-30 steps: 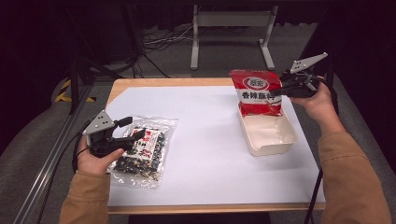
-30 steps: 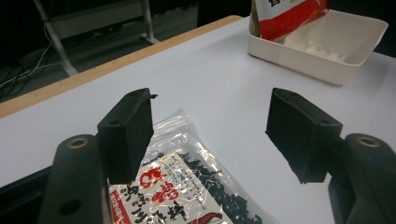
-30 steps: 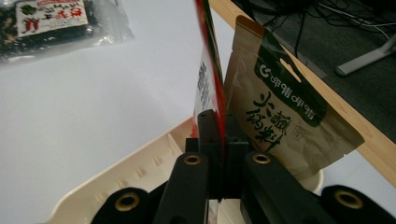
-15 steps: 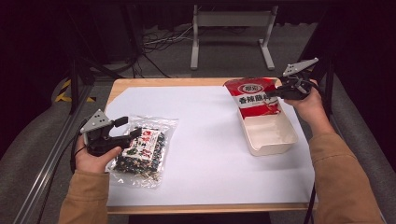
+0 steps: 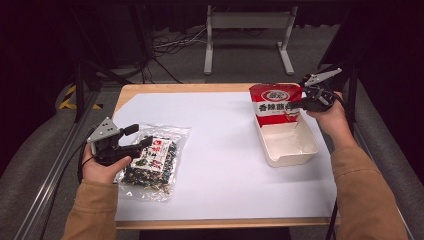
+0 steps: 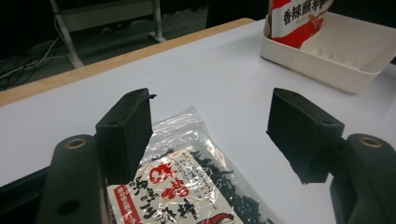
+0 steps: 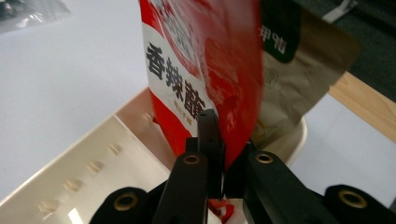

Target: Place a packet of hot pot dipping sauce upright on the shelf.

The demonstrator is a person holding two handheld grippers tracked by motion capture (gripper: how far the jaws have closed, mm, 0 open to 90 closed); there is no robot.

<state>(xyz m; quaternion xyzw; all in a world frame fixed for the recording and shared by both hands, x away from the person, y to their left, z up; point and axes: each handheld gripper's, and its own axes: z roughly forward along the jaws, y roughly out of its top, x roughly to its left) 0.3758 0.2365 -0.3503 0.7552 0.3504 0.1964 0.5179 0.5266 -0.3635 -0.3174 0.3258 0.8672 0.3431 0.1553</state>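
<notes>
My right gripper (image 5: 301, 104) (image 7: 223, 154) is shut on the edge of a red and white snack bag (image 5: 275, 103) (image 7: 205, 70), which hangs upright over the far end of a cream tray (image 5: 290, 149) (image 7: 84, 172). At the table's left a clear packet of dark seaweed snack (image 5: 152, 161) (image 6: 187, 186) lies flat. My left gripper (image 5: 141, 139) (image 6: 210, 135) hovers over the packet's near-left part, jaws open, with nothing between the pads. From the left gripper view the tray (image 6: 345, 70) and the red bag (image 6: 299, 18) appear far off.
A white sheet (image 5: 220, 150) covers most of the wooden table (image 5: 165, 89). Beyond the far edge stand a metal frame (image 5: 245, 35) and floor cables (image 5: 170, 47). A rail (image 5: 55, 165) runs along the left side.
My right gripper has lowered the red bag and carried it slightly left, down toward the tray's far end. The left gripper has stayed over the seaweed packet.
</notes>
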